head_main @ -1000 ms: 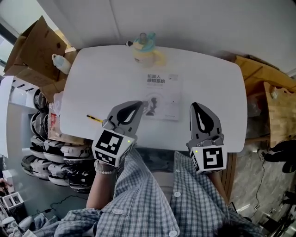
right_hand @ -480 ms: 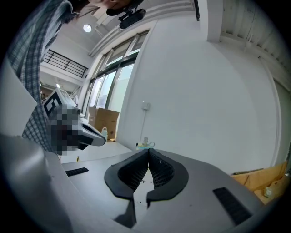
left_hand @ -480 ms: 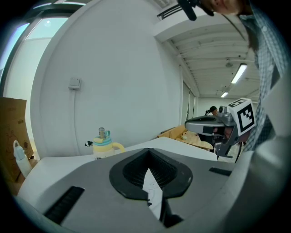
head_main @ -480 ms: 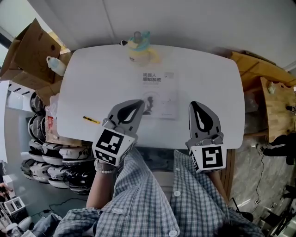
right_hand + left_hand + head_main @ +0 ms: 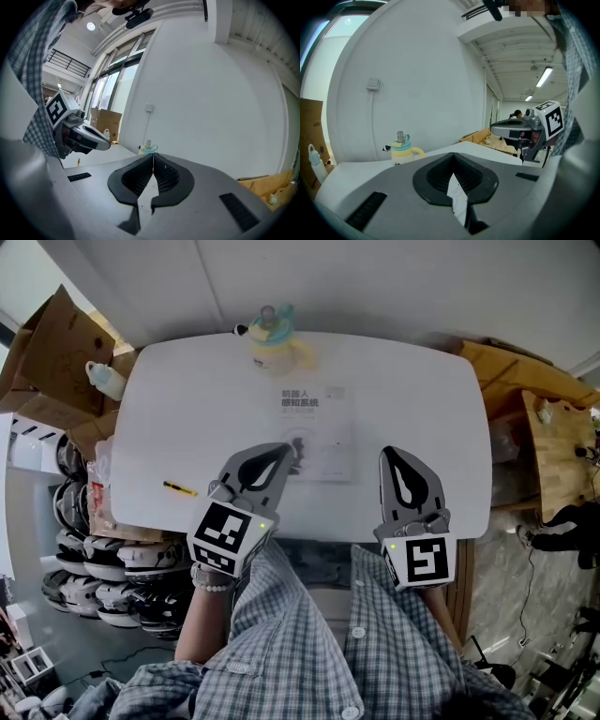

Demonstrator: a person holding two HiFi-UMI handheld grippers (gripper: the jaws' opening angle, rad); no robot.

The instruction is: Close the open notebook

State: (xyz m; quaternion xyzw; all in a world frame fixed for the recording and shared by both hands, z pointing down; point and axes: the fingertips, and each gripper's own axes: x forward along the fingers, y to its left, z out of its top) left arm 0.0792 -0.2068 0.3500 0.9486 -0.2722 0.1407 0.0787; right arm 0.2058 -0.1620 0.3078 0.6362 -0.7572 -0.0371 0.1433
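The notebook [image 5: 317, 424] lies flat in the middle of the white table [image 5: 187, 418], shut, its white printed cover facing up. My left gripper [image 5: 287, 455] hovers at the notebook's near left corner with its jaws shut and nothing in them. In the left gripper view a sliver of the cover [image 5: 457, 197] shows through the gap behind the closed tips of the left gripper [image 5: 453, 165]. My right gripper [image 5: 393, 457] is over bare table to the right of the notebook, apart from it. In the right gripper view the right gripper [image 5: 153, 157] has its tips touching, and it holds nothing.
A yellow lidded cup [image 5: 272, 339] stands at the table's far edge behind the notebook. A yellow pen [image 5: 178, 489] lies near the front left. Cardboard boxes [image 5: 52, 348] and stacked helmets [image 5: 112, 559] sit left of the table, and wooden furniture [image 5: 553, 442] sits to the right.
Both grippers keep their place and stay shut. Only the head view drifts slightly, so the table sits a little further left in the picture.
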